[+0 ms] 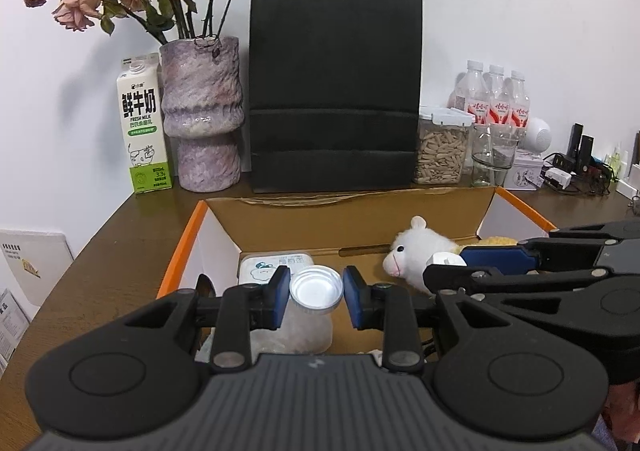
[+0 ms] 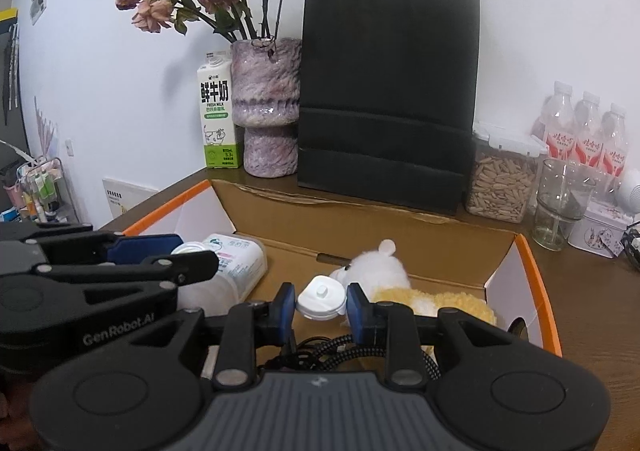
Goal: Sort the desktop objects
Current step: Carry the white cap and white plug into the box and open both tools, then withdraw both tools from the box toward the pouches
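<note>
Cardboard, brown with orange-edged flaps, forms the one open box (image 1: 352, 219) on the dark wood counter (image 1: 120, 251). Inside it lie one white plush animal (image 1: 416, 251), one white wipes pack (image 1: 276, 265) and a yellow fluffy thing (image 2: 460, 301) half hidden behind the tongs. The left tongs (image 1: 316, 293) reach into the box with a clear jar's silver lid (image 1: 317, 288) between the blue pads; whether they press it or stand just clear is hard to tell. The right tongs (image 2: 320, 301) hold a white charger plug (image 2: 321, 297) over the box, its braided cable (image 2: 340, 347) trailing below. Behind stand one black paper bag (image 1: 336, 87), one milk carton (image 1: 144, 127), one purple vase (image 1: 204, 111) of wilted roses, one seed-filled container (image 1: 440, 151), one empty glass (image 1: 490, 155) and three water bottles (image 1: 496, 99).
</note>
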Demonstrator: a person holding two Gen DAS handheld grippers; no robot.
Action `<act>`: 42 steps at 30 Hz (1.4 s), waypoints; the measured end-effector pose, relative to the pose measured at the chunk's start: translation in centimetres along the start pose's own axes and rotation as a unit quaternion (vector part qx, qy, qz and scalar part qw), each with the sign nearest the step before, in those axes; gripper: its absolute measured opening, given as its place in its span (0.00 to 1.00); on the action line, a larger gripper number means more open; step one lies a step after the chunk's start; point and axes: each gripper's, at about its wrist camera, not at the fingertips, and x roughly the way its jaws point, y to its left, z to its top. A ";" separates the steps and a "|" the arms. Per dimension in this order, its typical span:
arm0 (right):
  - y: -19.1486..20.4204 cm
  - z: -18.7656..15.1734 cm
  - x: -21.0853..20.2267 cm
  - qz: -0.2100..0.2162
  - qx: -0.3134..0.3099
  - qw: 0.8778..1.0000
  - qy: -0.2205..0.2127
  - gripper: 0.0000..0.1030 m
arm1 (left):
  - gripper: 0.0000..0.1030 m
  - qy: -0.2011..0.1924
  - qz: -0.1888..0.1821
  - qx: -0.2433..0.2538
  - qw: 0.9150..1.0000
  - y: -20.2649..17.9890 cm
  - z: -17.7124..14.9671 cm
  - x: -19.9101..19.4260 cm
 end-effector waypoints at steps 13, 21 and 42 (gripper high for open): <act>-2.8 0.7 -1.5 -0.035 0.054 0.998 -0.014 1.00 | 1.00 -0.015 0.053 -0.038 0.998 1.7 1.3 -1.0; -2.4 0.9 -1.9 -0.035 0.041 0.998 -0.019 1.00 | 1.00 -0.019 0.059 -0.031 0.998 1.4 1.3 -1.2; -0.9 1.4 -7.0 -0.044 0.015 0.998 -0.051 1.00 | 1.00 -0.052 0.064 -0.020 0.996 0.8 1.6 -6.0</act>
